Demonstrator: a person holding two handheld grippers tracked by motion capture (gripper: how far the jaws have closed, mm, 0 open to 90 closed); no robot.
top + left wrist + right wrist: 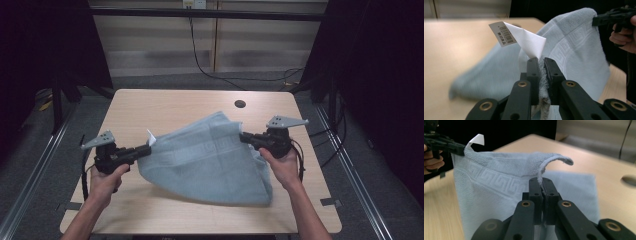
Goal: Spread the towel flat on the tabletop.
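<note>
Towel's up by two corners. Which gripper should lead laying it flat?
Probably right: the right gripper pinches the towel nearer the table's far side; the left gripper sits nearer the person.

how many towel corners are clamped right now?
2. The left gripper pinches the towel at its corner by the paper tag; the right gripper pinches the opposite upper corner. The other corners hang loose.

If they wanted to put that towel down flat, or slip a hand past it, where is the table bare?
Bare wood runs along the far edge of the table, between the towel and the round hole. The near edge below the towel is also bare, and a strip lies at the left. The middle is crowded: the left gripper and right gripper hold the towel stretched there.
</note>
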